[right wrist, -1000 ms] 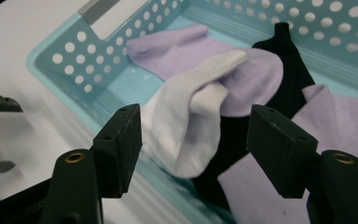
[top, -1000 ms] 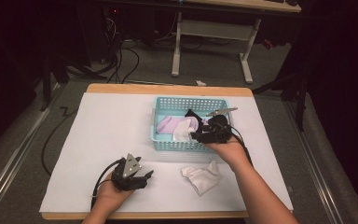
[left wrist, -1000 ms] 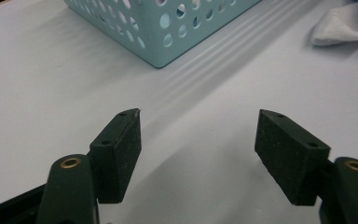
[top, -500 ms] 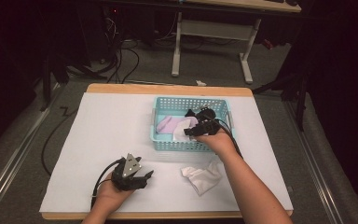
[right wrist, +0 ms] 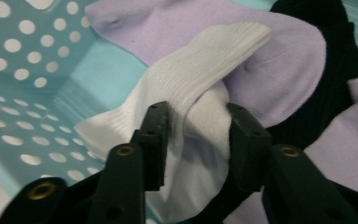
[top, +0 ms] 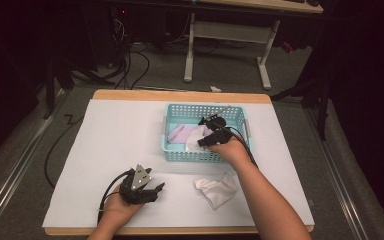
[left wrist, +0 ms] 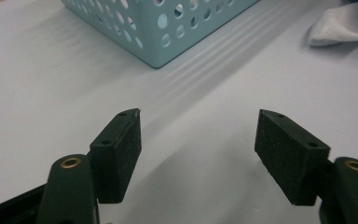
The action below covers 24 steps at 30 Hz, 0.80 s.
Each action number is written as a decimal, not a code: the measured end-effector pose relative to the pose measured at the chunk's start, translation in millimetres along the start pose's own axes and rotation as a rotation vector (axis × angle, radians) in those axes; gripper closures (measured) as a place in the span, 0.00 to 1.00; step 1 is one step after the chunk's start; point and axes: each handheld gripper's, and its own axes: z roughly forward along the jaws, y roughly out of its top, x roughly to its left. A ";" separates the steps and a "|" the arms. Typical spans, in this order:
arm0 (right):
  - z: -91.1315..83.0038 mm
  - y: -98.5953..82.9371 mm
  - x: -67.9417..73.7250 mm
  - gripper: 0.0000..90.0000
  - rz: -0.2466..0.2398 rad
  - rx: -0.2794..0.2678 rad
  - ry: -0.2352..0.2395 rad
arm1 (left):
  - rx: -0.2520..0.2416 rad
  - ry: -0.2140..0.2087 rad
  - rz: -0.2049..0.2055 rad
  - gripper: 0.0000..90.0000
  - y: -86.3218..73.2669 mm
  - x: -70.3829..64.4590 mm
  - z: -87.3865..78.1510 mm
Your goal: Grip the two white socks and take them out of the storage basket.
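- A white sock point(right wrist: 200, 93) lies inside the light blue basket point(top: 175, 152), draped over a lilac sock point(right wrist: 279, 56), with a black sock point(right wrist: 335, 60) behind it.
- The right tongs point(top: 206, 141) reach down into the basket from its near wall. In the right gripper view their jaws stand either side of a bunched fold of the white sock and press on it, so they are clamped on that sock.
- The grip sits toward the basket's left half; the bare floor and perforated wall of the basket point(right wrist: 23, 84) lie just beside the sock on that side.
- A second white sock point(top: 217, 189) lies crumpled on the tabletop point(top: 105, 140), just in front of the basket's near wall and under the person's right forearm.
- The left tongs point(top: 150, 192) rest low near the front edge of the tabletop, well apart from the basket. In the left gripper view their jaws stand wide apart with only bare surface between them.
- From there the basket's corner point(left wrist: 158, 42) shows ahead, and the loose white sock point(left wrist: 340, 23) to its right.
- The left half of the tabletop is bare white surface, with open room to its left and far edges.
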 end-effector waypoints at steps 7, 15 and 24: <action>-0.9 -0.6 -1.1 0.89 -0.009 0.006 0.022 | -0.003 0.000 -0.003 0.36 0.0 -0.2 0.1; -8.5 -1.6 -1.6 0.93 -0.019 -0.013 0.043 | 0.000 0.000 -0.002 0.36 0.1 0.1 0.0; -28.7 -4.5 -8.1 0.93 -0.010 -0.054 0.057 | 0.006 -0.001 0.001 0.36 0.3 0.4 -0.2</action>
